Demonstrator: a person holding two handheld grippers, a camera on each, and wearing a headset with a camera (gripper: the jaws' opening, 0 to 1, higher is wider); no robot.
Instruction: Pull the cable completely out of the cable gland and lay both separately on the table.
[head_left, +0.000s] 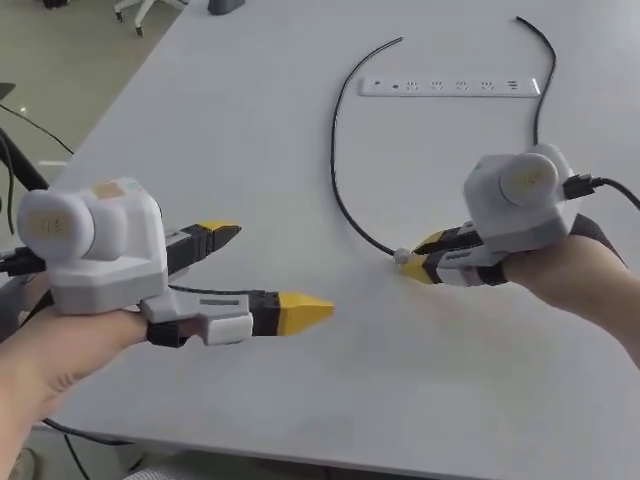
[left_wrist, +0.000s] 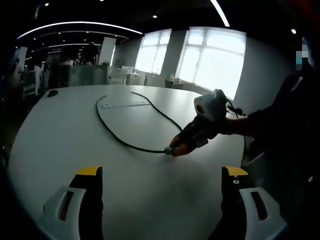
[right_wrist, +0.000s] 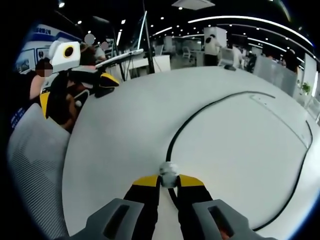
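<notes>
A long black cable (head_left: 336, 150) curves across the white table (head_left: 240, 120) and ends in a small white cable gland (head_left: 403, 257). My right gripper (head_left: 416, 258) is low over the table with its yellow tips shut on the gland. In the right gripper view the gland (right_wrist: 169, 171) sits between the tips of that gripper (right_wrist: 169, 183) and the cable (right_wrist: 200, 117) runs away from it. My left gripper (head_left: 268, 272) hovers open near the front left, holding nothing. In the left gripper view its jaws (left_wrist: 162, 175) stand wide apart, facing the gland (left_wrist: 167, 150) and the right gripper (left_wrist: 176, 148).
A white power strip (head_left: 450, 87) lies at the back of the table, and its black cord (head_left: 545, 70) runs down the right side. The table's front edge is close below both grippers. A chair base and the floor lie beyond the far left edge.
</notes>
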